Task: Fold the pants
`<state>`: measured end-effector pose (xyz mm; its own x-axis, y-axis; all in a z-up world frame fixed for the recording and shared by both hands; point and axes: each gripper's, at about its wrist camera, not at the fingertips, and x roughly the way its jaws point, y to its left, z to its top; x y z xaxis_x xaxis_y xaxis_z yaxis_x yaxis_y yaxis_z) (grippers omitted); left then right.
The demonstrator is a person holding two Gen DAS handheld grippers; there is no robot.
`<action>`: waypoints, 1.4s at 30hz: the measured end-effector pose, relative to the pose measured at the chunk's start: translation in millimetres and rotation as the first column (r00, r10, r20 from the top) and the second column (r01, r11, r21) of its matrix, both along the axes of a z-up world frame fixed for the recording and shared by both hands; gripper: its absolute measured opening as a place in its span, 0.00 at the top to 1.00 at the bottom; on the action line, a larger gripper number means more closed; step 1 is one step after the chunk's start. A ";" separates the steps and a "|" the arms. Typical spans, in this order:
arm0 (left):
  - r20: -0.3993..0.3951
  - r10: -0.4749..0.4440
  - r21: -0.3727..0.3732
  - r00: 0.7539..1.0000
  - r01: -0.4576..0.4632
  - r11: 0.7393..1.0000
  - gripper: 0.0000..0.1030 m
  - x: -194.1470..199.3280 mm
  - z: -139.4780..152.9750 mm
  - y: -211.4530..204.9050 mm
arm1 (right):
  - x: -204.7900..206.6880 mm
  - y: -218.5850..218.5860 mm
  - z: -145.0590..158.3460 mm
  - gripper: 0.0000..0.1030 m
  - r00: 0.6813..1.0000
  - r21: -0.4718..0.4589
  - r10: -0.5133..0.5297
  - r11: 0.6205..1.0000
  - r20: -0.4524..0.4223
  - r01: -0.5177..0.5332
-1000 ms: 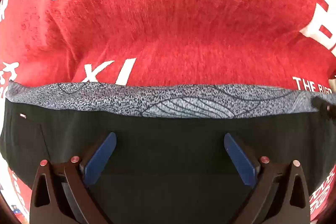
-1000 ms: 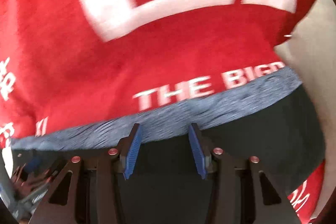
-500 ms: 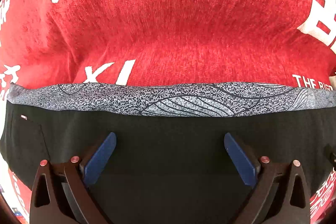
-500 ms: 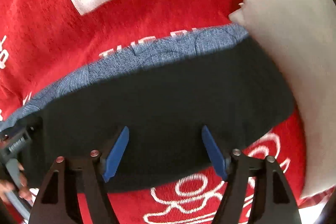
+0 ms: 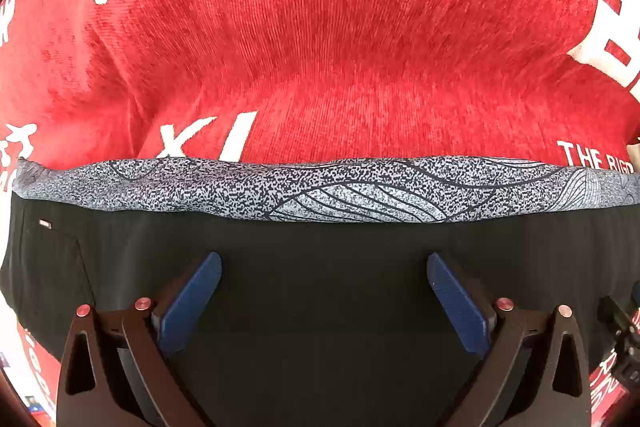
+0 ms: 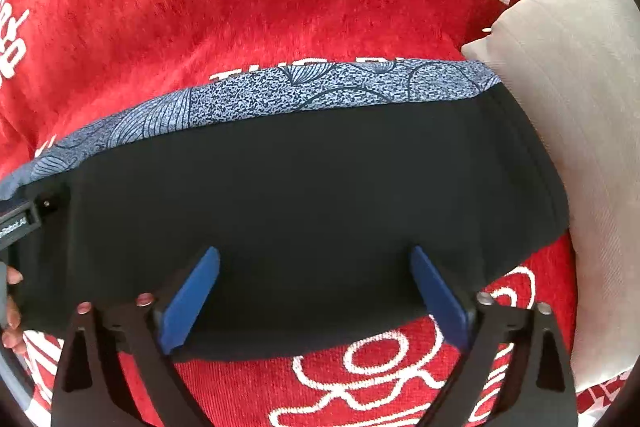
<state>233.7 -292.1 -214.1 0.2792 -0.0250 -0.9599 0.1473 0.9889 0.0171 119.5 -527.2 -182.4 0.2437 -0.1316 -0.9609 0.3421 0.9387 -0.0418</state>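
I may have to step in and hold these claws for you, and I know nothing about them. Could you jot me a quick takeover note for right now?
Left claw: open, empty, over the black pants.
Right claw: open, empty, over the same pants.
Pants lie in a flat folded bundle on the red blanket, grey patterned waistband at the far edge, white pillow at their right end.
Done: folded, released.
Left: perhaps one more fold, or just withdraw.

Red blanket with white printed lettering covers the whole surface in both views; knit texture visible, soft creases at left. Pale grey-white pillow lies along the blanket's right side in the right wrist view, ribbed fabric. Light even and bright, no hard shadows.
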 end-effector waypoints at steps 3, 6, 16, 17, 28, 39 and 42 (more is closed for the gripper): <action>-0.005 0.002 0.003 1.000 -0.002 1.000 0.00 3.1 0.8 -0.4 | 3.7 7.1 -2.0 0.01 1.000 -0.017 -0.008 1.000 -0.010 0.008; -0.016 0.004 0.001 1.000 -0.004 1.000 0.00 4.6 1.7 -1.3 | 5.7 12.0 -3.3 0.01 1.000 -0.015 -0.001 1.000 -0.007 0.000; -0.028 0.000 -0.022 1.000 -0.001 1.000 0.00 9.4 -0.1 7.1 | -16.4 -0.3 7.0 0.01 0.997 -0.005 0.030 1.000 0.069 -0.030; -0.028 0.001 -0.022 1.000 -0.001 1.000 0.00 9.6 0.3 7.6 | -23.0 1.1 10.6 0.01 0.997 -0.005 0.029 1.000 0.065 -0.029; -0.064 0.005 -0.003 0.998 -0.005 1.000 0.00 3.1 12.8 5.0 | -28.9 7.7 12.8 0.01 0.997 -0.024 0.043 0.999 0.064 -0.042; -0.043 -0.189 -0.012 0.981 0.189 0.982 0.00 -45.5 37.2 -44.4 | -48.1 -10.7 38.4 0.06 0.992 0.040 -0.028 0.999 0.125 0.023; -0.061 -0.199 -0.030 0.978 0.198 0.980 0.00 -50.5 31.3 -62.2 | -64.5 -36.5 52.5 0.48 0.982 0.105 -0.122 0.989 0.142 0.107</action>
<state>183.2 -354.4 -182.8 0.2055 -0.0964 -0.9739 0.3409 0.9399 -0.0211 55.1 -563.7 -130.0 0.3726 -0.0756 -0.9249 0.4432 0.8901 0.1058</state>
